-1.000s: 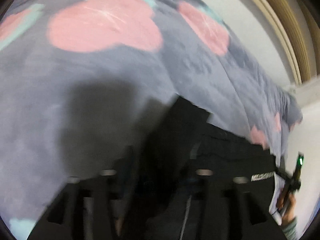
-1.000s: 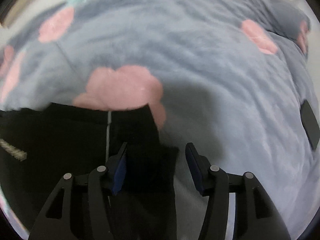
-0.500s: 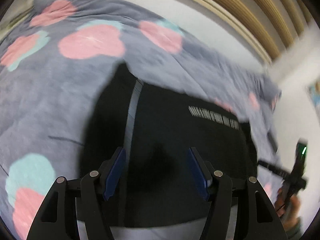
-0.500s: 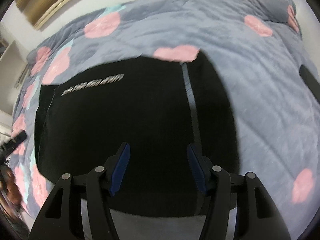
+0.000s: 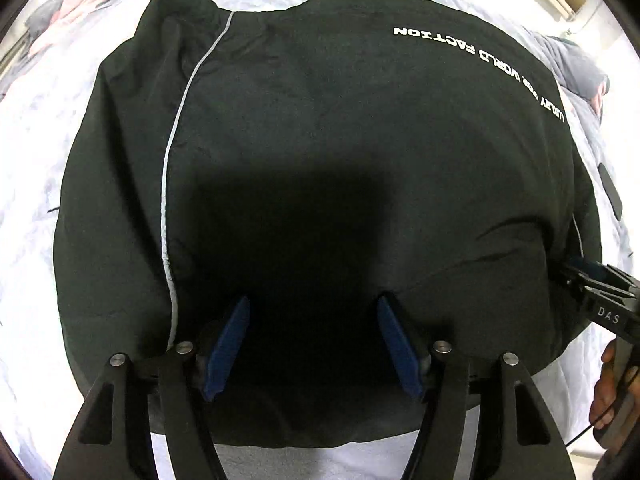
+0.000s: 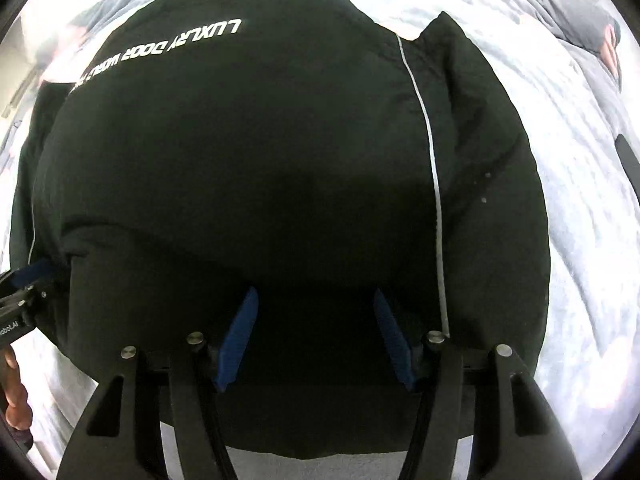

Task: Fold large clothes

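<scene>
- The black garment point(image 5: 340, 128) lies spread on the bed and fills most of both wrist views; its near hem runs along the lower part of each frame.
- White lettering point(image 5: 480, 64) curves across the upper right of the left wrist view and across the upper left of the right wrist view point(image 6: 160, 52).
- A thin pale piping line point(image 5: 176, 152) runs down the garment on the left of the left view, and on the right of the right view point(image 6: 430, 152).
- Left tool point(image 5: 314, 344): fingers spread wide over the dark fabric, nothing clamped between the blue pads point(image 5: 226, 348).
- Right tool point(image 6: 316, 344): fingers spread wide, holding nothing; it also shows at the right edge of the left view point(image 5: 600, 292).
- The pale quilted bedcover point(image 6: 580, 240) surrounds the garment.
</scene>
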{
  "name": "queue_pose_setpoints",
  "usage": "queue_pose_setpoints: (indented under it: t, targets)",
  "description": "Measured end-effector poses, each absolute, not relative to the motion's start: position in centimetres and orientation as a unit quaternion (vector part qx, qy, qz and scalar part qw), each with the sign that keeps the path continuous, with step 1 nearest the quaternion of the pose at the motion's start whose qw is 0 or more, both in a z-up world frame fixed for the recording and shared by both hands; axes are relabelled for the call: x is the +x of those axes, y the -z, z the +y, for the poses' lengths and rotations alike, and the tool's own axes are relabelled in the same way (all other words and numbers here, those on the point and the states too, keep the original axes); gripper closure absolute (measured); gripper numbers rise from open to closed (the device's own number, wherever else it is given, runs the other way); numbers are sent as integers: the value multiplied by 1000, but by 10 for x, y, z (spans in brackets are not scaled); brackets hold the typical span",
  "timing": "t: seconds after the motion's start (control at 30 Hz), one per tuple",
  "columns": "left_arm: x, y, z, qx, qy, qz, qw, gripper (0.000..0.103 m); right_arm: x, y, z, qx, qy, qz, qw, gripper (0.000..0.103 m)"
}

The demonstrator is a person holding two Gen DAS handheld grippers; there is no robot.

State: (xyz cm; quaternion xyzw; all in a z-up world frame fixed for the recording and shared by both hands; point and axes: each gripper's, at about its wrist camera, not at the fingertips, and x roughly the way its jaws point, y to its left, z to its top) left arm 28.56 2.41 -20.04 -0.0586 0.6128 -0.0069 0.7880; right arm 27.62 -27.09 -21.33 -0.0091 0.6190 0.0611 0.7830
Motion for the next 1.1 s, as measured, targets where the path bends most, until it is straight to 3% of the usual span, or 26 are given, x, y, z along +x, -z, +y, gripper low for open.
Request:
queue_pose_setpoints:
  t: [0.13,0.37,0.5,0.73,1.1]
  targets:
    - [286,182,23,-73,12,609,790,37,282,194,-284,36,-64,631,772,41]
    - [323,112,-5,-92,79,535,836,37,319,140,-271,42,-89,564,820,41]
    - [363,130,-20,-78,75,549,828,37,351,152,-252,33,-80,560,824,42]
    - [400,202,-17,-100,59,603,789,37,381,226,-245,58,-75,612,785,38]
    - [404,208,-30,-42,57,598,798,34,359,220,-240,37,-81,604,792,37]
